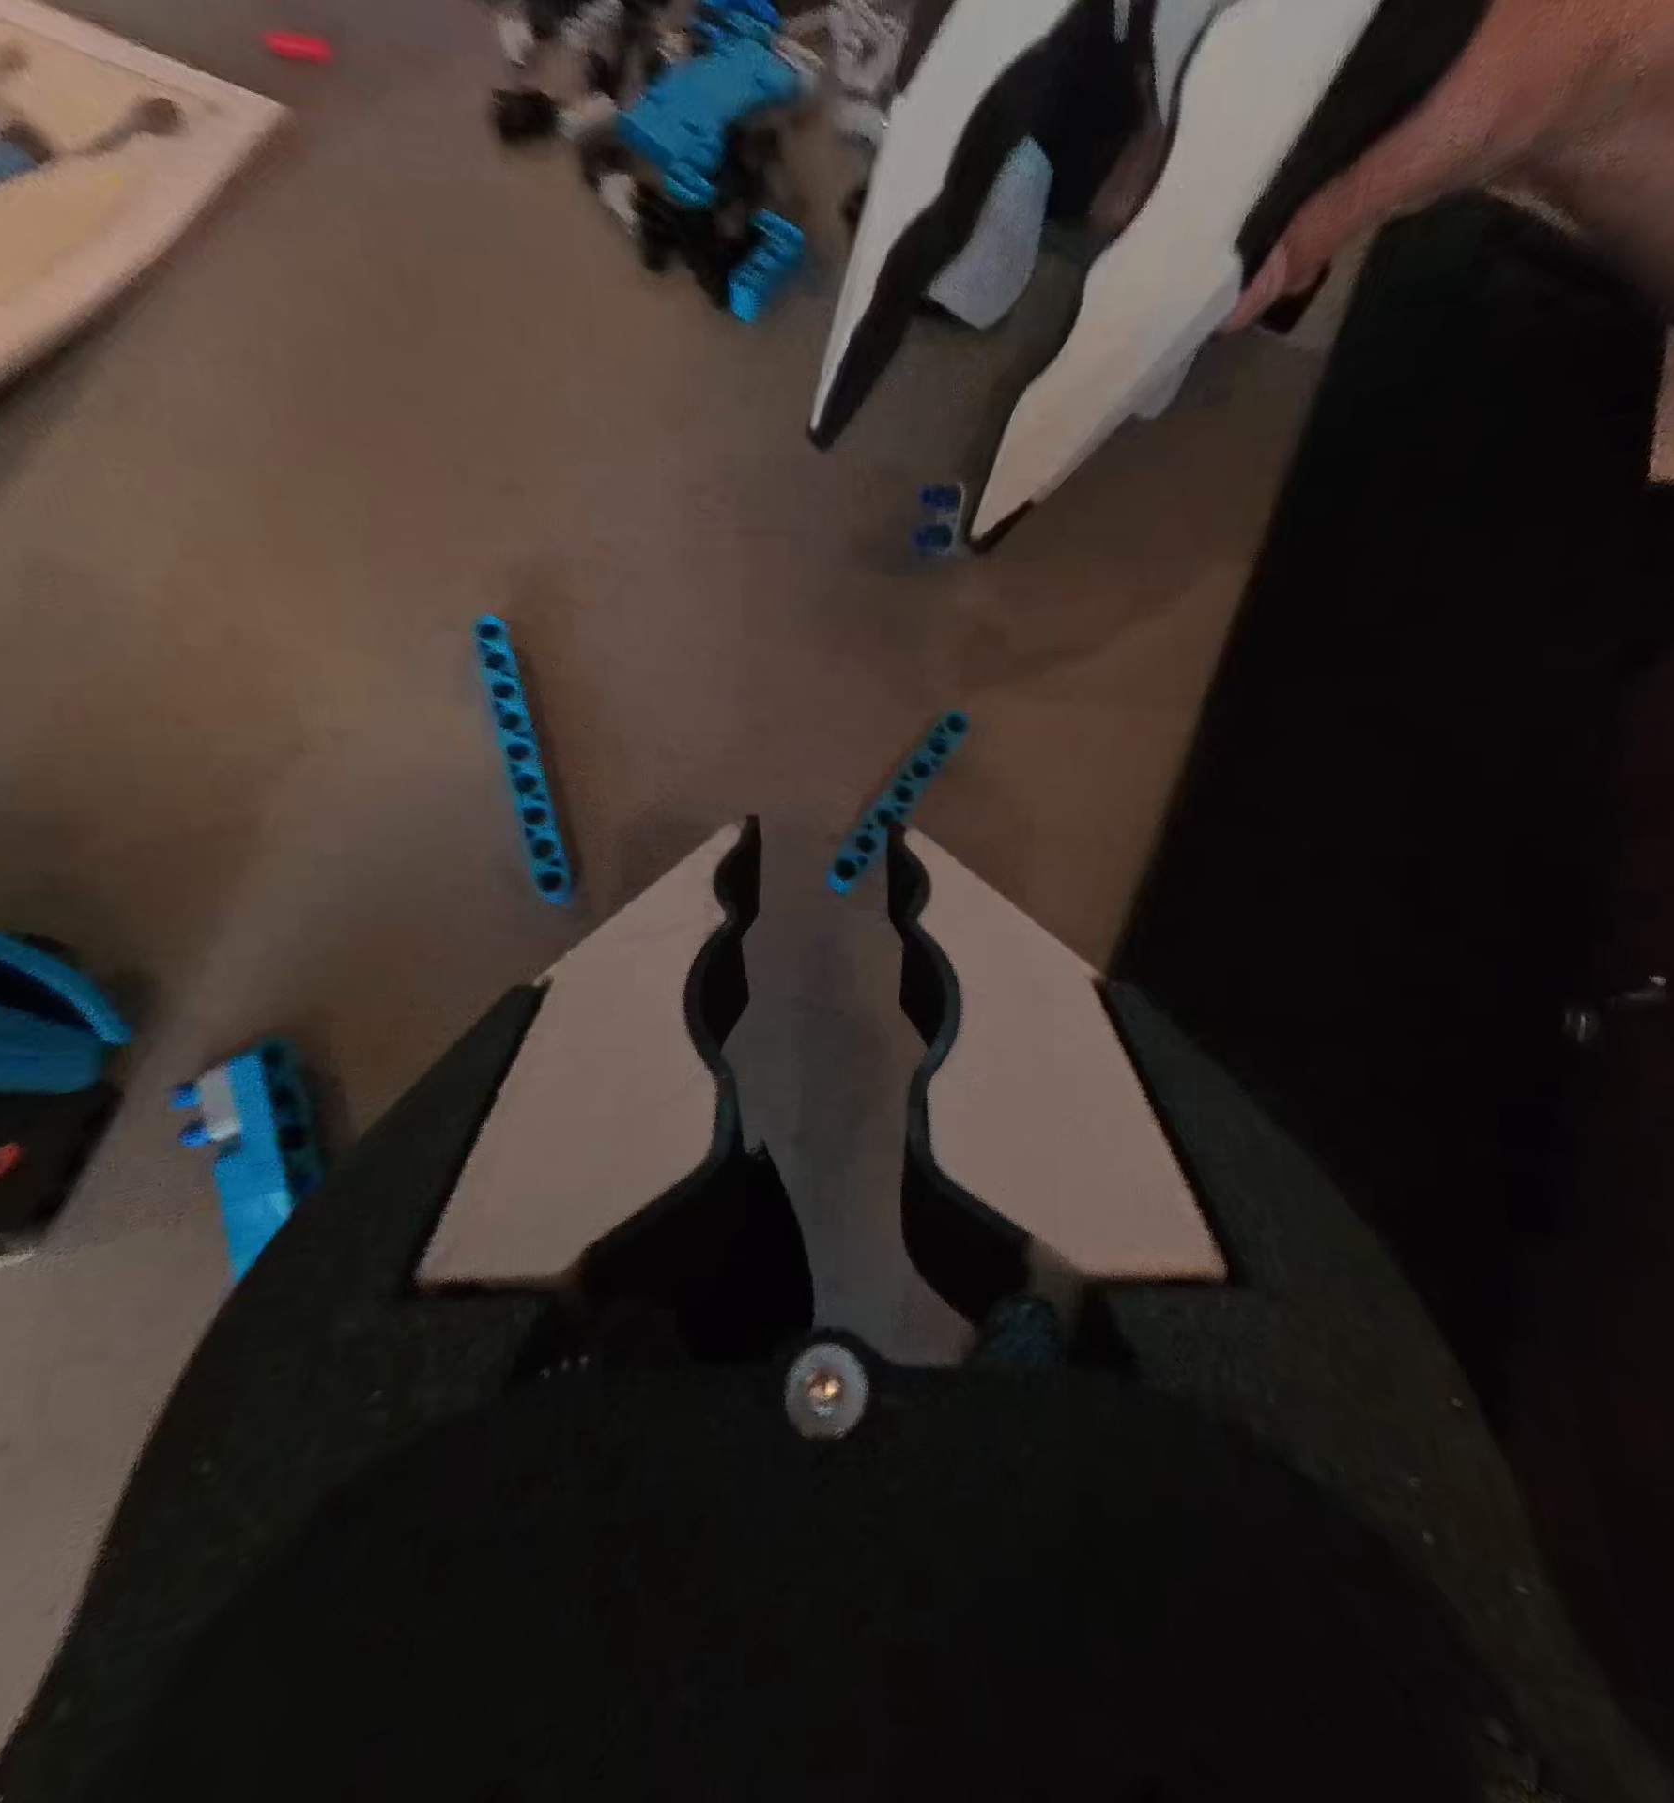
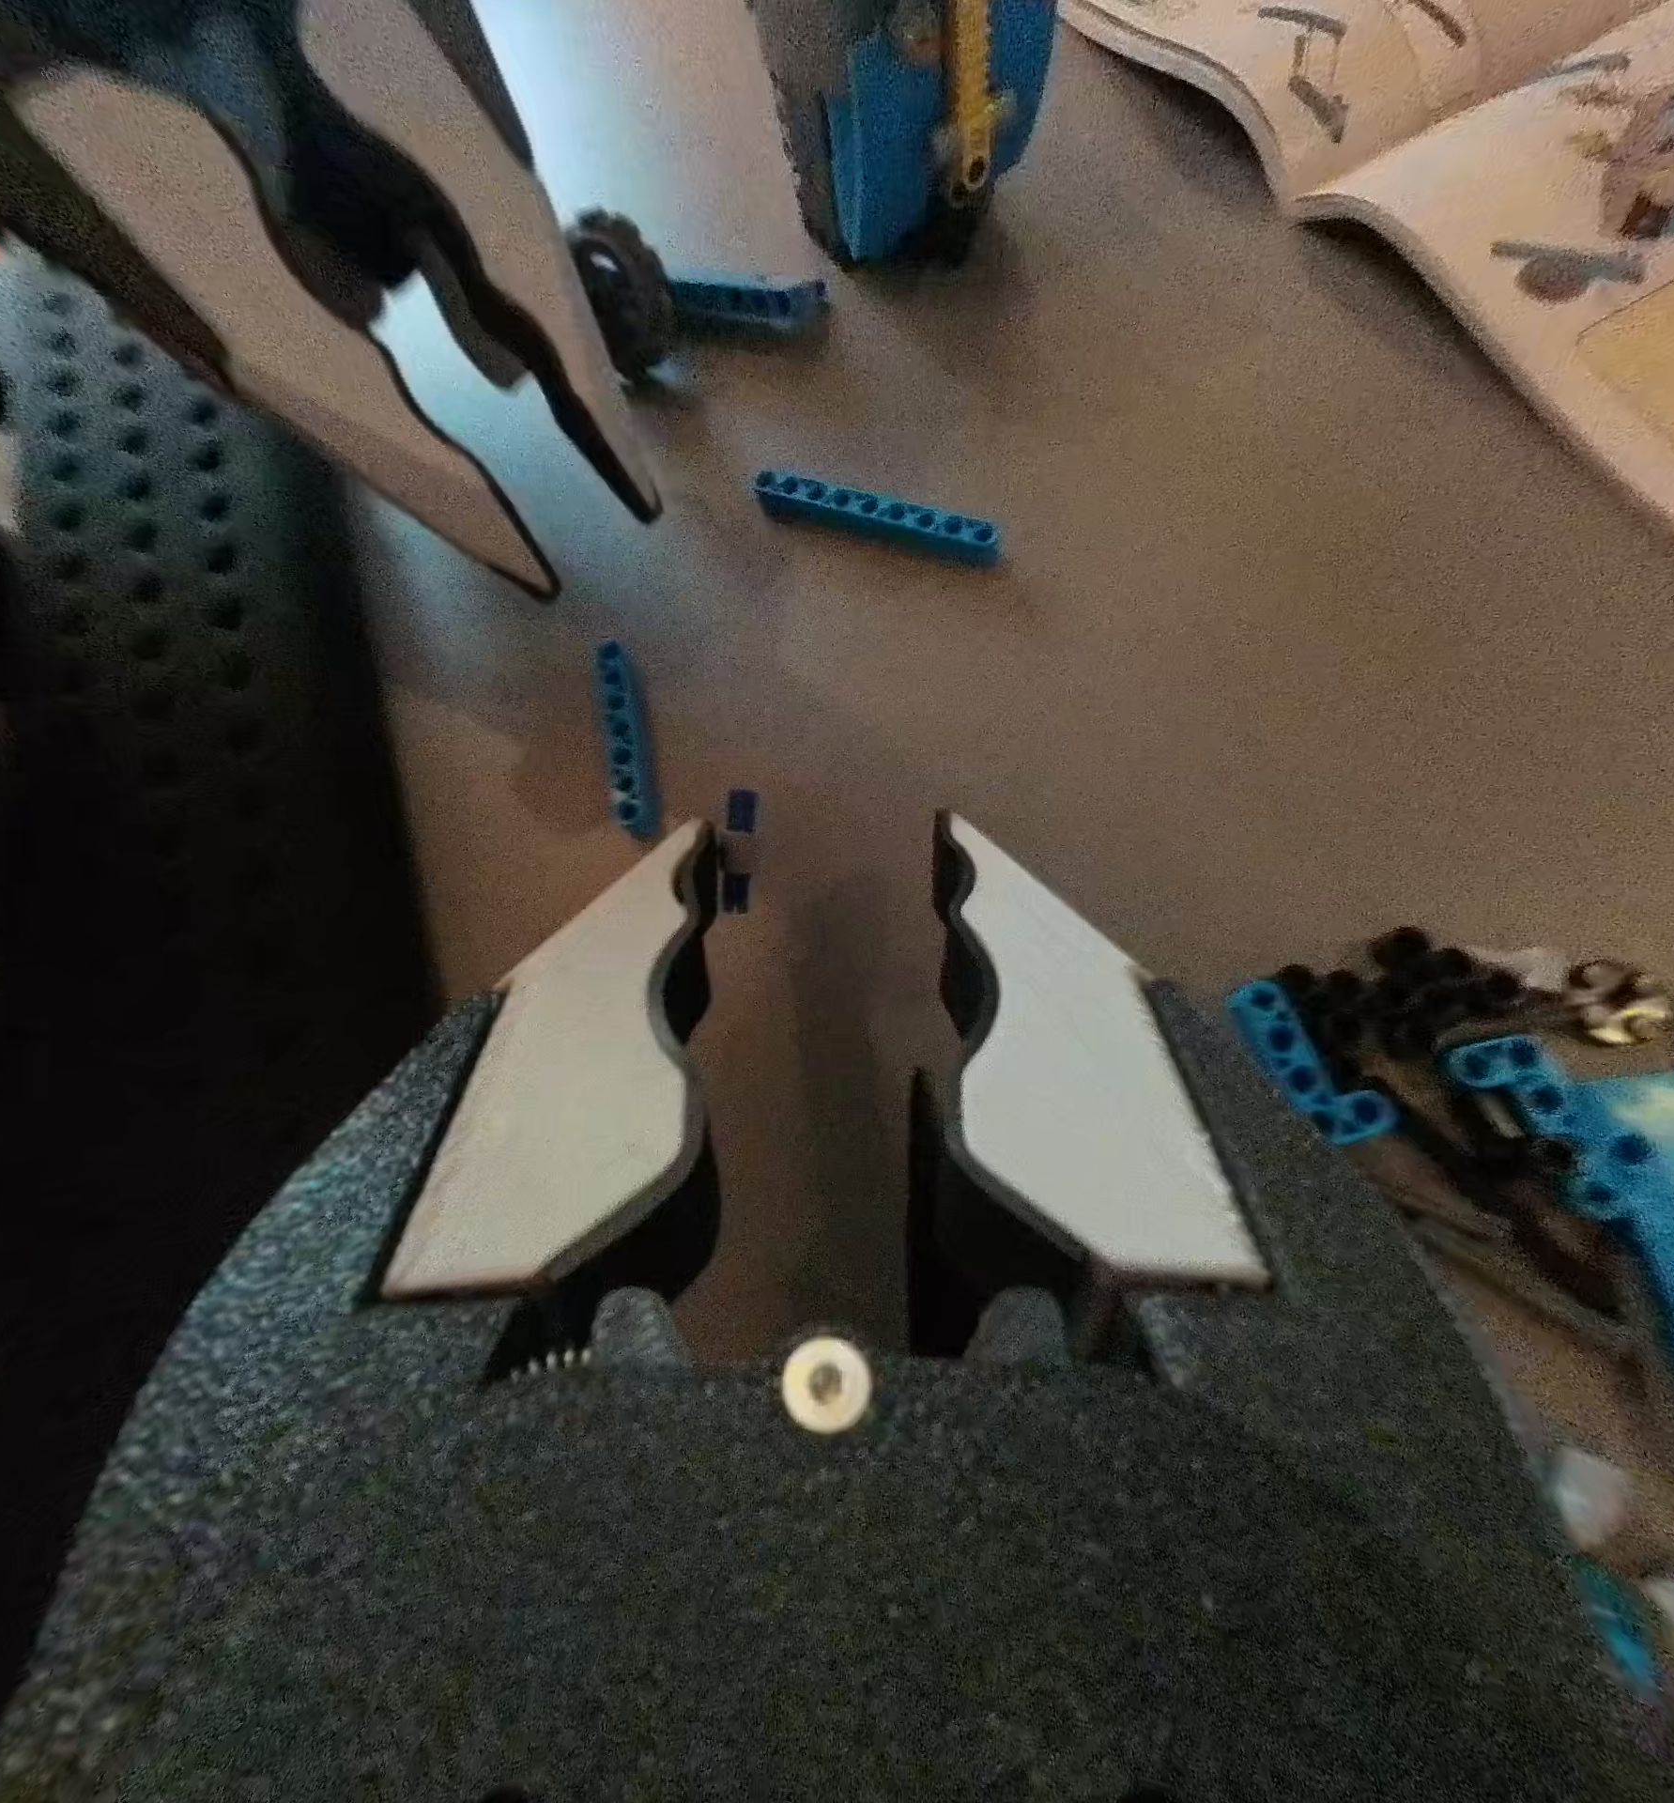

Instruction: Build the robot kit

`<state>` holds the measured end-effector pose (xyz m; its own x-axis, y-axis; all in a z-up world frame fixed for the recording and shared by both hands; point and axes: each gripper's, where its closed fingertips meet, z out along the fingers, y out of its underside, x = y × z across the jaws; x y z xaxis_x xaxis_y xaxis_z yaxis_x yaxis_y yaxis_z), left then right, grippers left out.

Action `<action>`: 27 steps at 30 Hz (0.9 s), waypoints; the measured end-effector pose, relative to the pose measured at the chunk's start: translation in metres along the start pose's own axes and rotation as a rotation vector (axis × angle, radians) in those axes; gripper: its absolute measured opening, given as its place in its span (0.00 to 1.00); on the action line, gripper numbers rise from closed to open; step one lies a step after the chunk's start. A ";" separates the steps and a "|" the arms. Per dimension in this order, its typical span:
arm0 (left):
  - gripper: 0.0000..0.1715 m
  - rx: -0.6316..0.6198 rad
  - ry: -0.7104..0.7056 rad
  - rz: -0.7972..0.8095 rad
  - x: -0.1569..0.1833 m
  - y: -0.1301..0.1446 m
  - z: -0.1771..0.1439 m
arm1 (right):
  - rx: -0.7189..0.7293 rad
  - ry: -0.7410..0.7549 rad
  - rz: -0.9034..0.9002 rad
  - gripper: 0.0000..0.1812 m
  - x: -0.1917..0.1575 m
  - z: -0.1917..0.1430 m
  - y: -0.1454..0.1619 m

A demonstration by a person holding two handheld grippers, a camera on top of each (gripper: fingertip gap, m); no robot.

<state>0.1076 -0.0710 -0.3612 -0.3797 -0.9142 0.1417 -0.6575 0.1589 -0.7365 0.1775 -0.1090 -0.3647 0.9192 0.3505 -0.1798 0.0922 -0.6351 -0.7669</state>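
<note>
Blue holed beams lie loose on a brown table between two hand-held tools. Left tool (image 1: 823, 829) hovers with its jaws spread and empty — a short blue beam (image 1: 899, 802) lies just beside its right fingertip. A longer blue beam (image 1: 522, 757) lies farther left, apart from it. Right tool (image 2: 825, 824) also hangs spread, gripping nothing; a small dark-blue connector piece (image 2: 739, 847) sits right at its left fingertip. Outward, a black gear (image 2: 618, 293) with a blue beam rests toward the far edge, and a partly built blue and black model (image 2: 1545, 1102) sits at the right. An open printed booklet (image 2: 1535, 205) occupies the far right corner.
</note>
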 end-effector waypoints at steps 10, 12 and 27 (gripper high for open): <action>0.04 -0.079 0.032 0.177 0.013 0.019 0.024 | -0.037 -0.064 0.016 0.18 -0.021 0.004 0.003; 0.04 -0.073 0.046 0.166 0.014 0.020 0.025 | -0.041 -0.136 0.015 0.18 -0.038 -0.004 0.004; 0.04 -0.026 -0.220 0.529 -0.011 0.007 0.030 | -0.066 0.102 -0.206 0.08 -0.012 0.037 -0.008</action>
<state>0.1268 -0.0707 -0.3879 -0.5188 -0.7633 -0.3849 -0.4319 0.6226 -0.6526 0.1516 -0.0826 -0.3790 0.9117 0.4086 0.0420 0.3038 -0.6019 -0.7385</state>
